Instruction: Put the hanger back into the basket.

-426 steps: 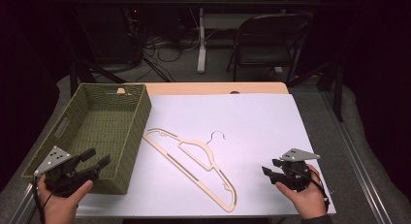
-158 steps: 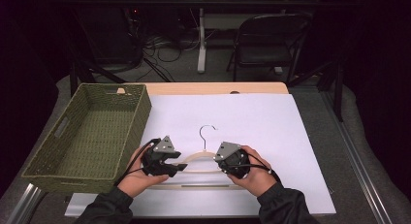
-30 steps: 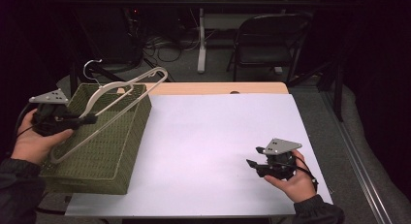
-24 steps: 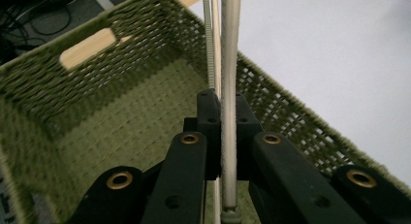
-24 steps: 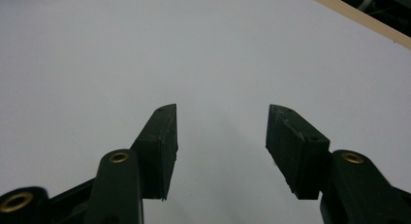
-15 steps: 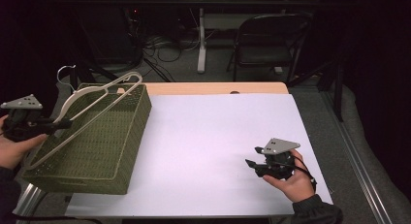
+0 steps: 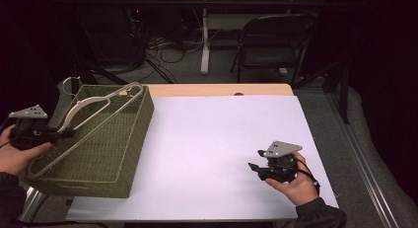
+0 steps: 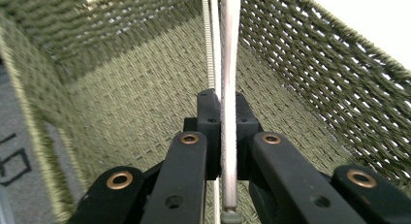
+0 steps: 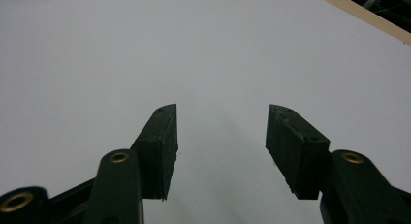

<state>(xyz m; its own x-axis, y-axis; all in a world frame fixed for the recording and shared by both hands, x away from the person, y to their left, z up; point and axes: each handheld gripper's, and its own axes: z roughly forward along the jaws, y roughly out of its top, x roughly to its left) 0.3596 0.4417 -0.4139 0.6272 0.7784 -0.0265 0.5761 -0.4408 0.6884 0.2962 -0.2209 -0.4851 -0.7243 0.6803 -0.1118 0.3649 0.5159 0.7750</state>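
Hanger [image 7: 86, 120] slants over the basket [image 7: 129, 154], hook far end; left claw [image 7: 63, 133] pinches it; right claw [image 7: 252, 169] spread.

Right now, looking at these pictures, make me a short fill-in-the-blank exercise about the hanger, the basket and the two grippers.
1. The left gripper is shut on the ____.
2. The hanger is held over the green woven ____.
3. The right gripper has its jaws ____ above the white table.

Missing words: hanger; basket; open

White-topped table [image 7: 217, 134] (green woven basket [image 7: 106, 154] aboard)
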